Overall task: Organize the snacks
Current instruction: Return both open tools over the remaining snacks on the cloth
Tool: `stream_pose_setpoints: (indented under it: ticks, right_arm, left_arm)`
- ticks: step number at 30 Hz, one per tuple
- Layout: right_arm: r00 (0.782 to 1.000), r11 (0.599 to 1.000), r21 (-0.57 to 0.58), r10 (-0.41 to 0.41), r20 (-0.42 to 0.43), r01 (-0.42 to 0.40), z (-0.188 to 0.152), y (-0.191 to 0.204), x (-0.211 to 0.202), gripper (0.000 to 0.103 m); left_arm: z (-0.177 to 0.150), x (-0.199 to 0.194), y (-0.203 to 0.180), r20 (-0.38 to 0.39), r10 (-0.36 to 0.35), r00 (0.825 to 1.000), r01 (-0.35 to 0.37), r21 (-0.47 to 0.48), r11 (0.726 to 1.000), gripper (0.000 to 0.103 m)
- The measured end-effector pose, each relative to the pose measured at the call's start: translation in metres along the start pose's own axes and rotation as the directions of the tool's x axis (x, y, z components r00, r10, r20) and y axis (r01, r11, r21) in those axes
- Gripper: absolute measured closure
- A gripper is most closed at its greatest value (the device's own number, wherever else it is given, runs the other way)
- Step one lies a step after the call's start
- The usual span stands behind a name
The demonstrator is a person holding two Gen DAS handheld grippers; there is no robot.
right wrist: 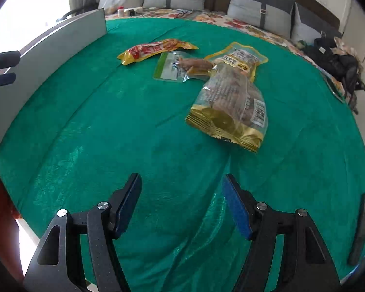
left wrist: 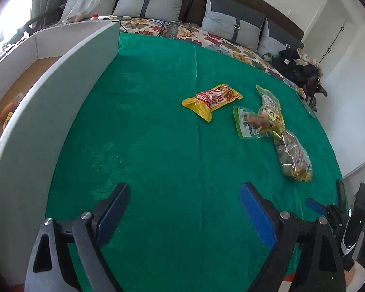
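— Surface condition?
— A green cloth [right wrist: 109, 126] covers the bed, creased down the middle. A floral bedsheet [left wrist: 221, 39] shows beyond its far edge.

— Headboard area?
— Grey cushions [left wrist: 150, 1] with dark straps lean against a brown headboard [right wrist: 311, 2]. A clear plastic bag [left wrist: 83, 6] sits by the far-left cushion, and a small bottle with a red cap [right wrist: 120, 11] just beside it.

— Right side?
— A heap of dark clothing [left wrist: 295, 67] at the bed's edge.

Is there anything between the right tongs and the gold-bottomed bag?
Nothing visible. Only bare green cloth lies between the open right tongs and the gold-bottomed bag. The other packets sit beyond it, one partly under its far end.
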State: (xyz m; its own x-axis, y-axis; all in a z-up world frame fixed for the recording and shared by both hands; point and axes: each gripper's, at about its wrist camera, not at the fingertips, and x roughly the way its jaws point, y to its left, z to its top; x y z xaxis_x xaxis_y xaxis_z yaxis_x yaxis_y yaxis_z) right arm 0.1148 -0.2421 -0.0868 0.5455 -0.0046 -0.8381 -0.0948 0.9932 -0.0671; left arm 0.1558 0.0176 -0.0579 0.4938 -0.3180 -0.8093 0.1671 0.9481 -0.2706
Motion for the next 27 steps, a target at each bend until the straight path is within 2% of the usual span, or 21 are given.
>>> stream_pose_setpoints:
  ticks: [2, 5, 8, 10, 13, 16, 22, 27]
  right_arm:
    - [1.000, 0.999, 0.042, -0.024, 0.002, 0.024, -0.008, -0.011, 0.005, 0.031]
    - [1.000, 0.993, 0.118, -0.004, 0.031, 0.000, -0.015, -0.022, 0.007, 0.027]
    - [0.999, 0.992, 0.124, -0.011, 0.041, 0.006, -0.015, -0.025, 0.010, 0.022]
    - [0.998, 0.991, 0.131, -0.015, 0.055, 0.008, -0.018, -0.028, 0.011, 0.015]
    - [0.996, 0.992, 0.124, -0.015, 0.084, 0.005, -0.023, -0.028, 0.010, 0.012]
    - [0.995, 0.993, 0.119, -0.012, 0.094, 0.001, -0.024, -0.028, 0.010, 0.011]
    - [0.993, 0.993, 0.118, -0.015, 0.114, 0.002, -0.028, -0.029, 0.008, 0.011]
    - [0.996, 0.993, 0.119, -0.011, 0.088, 0.001, -0.025, -0.030, 0.009, 0.011]
  left_arm:
    - [-0.007, 0.023, -0.009, -0.019, 0.049, 0.999, -0.048, 0.043, 0.998, 0.013]
    - [-0.011, 0.043, -0.014, -0.010, 0.114, 0.993, -0.112, 0.092, 0.989, 0.013]
    - [-0.010, 0.056, -0.010, -0.001, 0.143, 0.990, -0.142, 0.100, 0.985, 0.013]
    - [-0.009, 0.063, -0.008, 0.002, 0.164, 0.986, -0.163, 0.110, 0.981, 0.013]
    - [-0.010, 0.069, -0.010, 0.037, 0.200, 0.979, -0.204, 0.163, 0.965, 0.009]
    - [-0.012, 0.071, -0.006, 0.056, 0.187, 0.981, -0.194, 0.158, 0.968, 0.000]
    - [-0.012, 0.071, -0.006, 0.062, 0.188, 0.980, -0.195, 0.161, 0.967, 0.000]
    - [-0.013, 0.070, -0.006, 0.063, 0.185, 0.981, -0.193, 0.162, 0.968, 0.000]
